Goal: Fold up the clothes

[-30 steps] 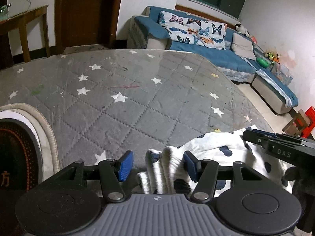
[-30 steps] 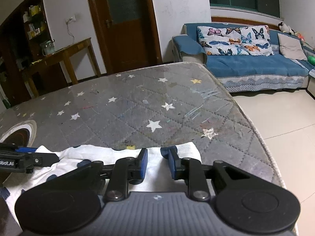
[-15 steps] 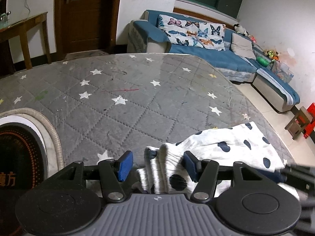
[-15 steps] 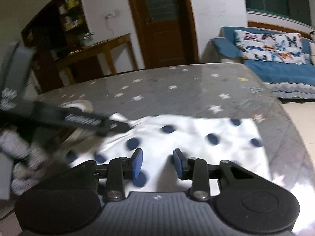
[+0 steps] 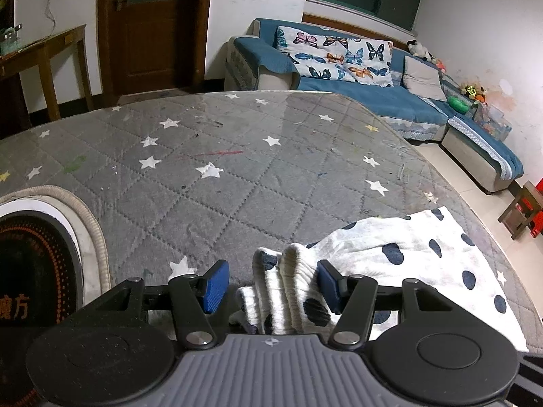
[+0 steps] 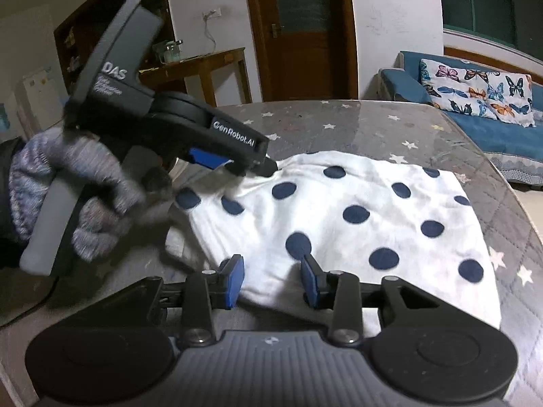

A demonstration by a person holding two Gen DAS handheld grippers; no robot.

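A white garment with dark blue dots point(image 5: 407, 254) lies spread on the grey star-print mattress point(image 5: 237, 169), near its right edge. My left gripper point(image 5: 271, 285) is open around the garment's bunched ribbed end. The right pad touches the cloth, and a gap shows at the left pad. In the right wrist view the garment point(image 6: 356, 210) lies flat, with the left gripper point(image 6: 261, 166) at its far left corner, held by a gloved hand point(image 6: 68, 183). My right gripper point(image 6: 272, 279) hovers over the near edge. Its jaws are opening, with cloth below and between them but not pinched.
A round dark patch with a cream rim point(image 5: 40, 254) sits on the mattress at the left. Beyond the mattress are a blue sofa point(image 5: 373, 95) with butterfly cushions, a wooden side table point(image 5: 44, 51), a brown door point(image 6: 305, 34) and a small stool point(image 5: 519, 213) on the tiled floor.
The right gripper has let go of the garment's edge and swung left along it, its jaws widening. It has left the left wrist view. The garment now lies flatter. The left gripper stayed put.
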